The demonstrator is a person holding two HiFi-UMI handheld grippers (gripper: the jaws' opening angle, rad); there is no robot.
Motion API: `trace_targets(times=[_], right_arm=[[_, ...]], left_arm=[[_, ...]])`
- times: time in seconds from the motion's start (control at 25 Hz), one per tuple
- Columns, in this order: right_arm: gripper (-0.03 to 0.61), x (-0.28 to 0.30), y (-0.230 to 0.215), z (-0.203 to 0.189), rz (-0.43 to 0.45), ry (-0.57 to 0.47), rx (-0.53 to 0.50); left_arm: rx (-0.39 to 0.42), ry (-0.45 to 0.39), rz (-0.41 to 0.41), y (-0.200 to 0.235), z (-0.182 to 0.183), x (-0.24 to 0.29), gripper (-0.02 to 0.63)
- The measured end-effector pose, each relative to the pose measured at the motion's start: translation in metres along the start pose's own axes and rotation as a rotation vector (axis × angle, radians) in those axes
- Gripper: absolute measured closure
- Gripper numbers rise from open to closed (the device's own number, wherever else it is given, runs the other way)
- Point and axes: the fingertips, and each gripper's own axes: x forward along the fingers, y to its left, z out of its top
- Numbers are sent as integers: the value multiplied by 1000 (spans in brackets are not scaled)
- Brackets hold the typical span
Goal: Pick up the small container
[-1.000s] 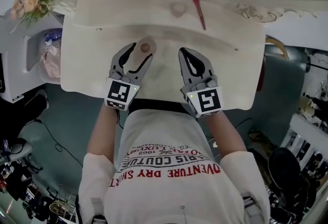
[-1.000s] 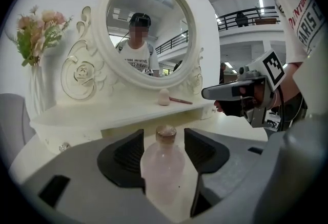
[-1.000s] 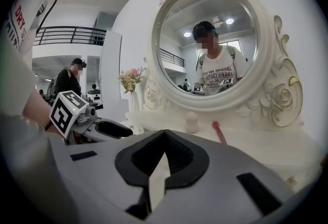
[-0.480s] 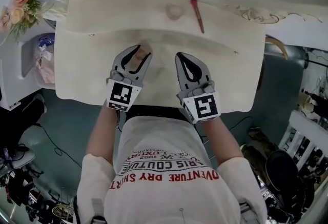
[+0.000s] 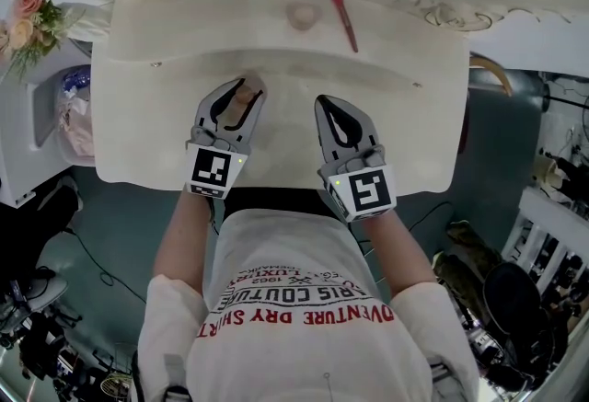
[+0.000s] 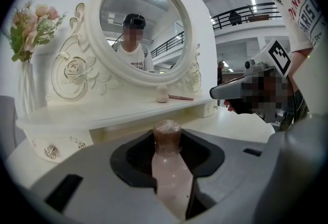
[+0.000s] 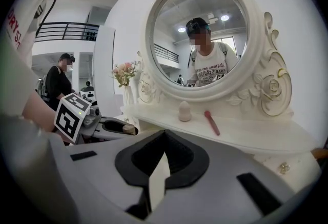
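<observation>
The small container (image 5: 241, 100), a pale pink bottle with a brown cap, stands on the cream vanity top (image 5: 405, 124). My left gripper (image 5: 241, 88) reaches around it, and its jaws are closing with the container (image 6: 167, 159) between them. A dark gap still shows beside the bottle on its right. My right gripper (image 5: 329, 103) rests on the vanity top a little to the right, shut and empty. The right gripper view shows the left gripper (image 7: 110, 126) with the container's cap (image 7: 129, 129) at its tips.
On the raised shelf behind lie an egg-shaped sponge (image 5: 302, 17) and a red stick (image 5: 345, 21). An oval mirror (image 6: 143, 18) rises above the shelf. A vase of flowers (image 5: 32, 9) stands at the far left. The vanity's front edge is near the person's body.
The left gripper has slid forward around the container and its jaws have narrowed on it. The right gripper has stayed in place.
</observation>
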Motion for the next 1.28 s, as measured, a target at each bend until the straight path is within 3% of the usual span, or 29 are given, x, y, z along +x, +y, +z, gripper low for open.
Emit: trace_targets(times=[0.48, 0.92, 1.28], right_arm=[[580, -15, 8, 16, -39, -15, -3], [580, -38, 20, 68, -120, -80, -21], [580, -56, 34, 112, -172, -144, -47]], left_arm=[[3, 21, -36, -16, 18, -17, 468], [68, -42, -41, -11, 95, -66, 468], [120, -141, -29, 2, 157, -113, 468]])
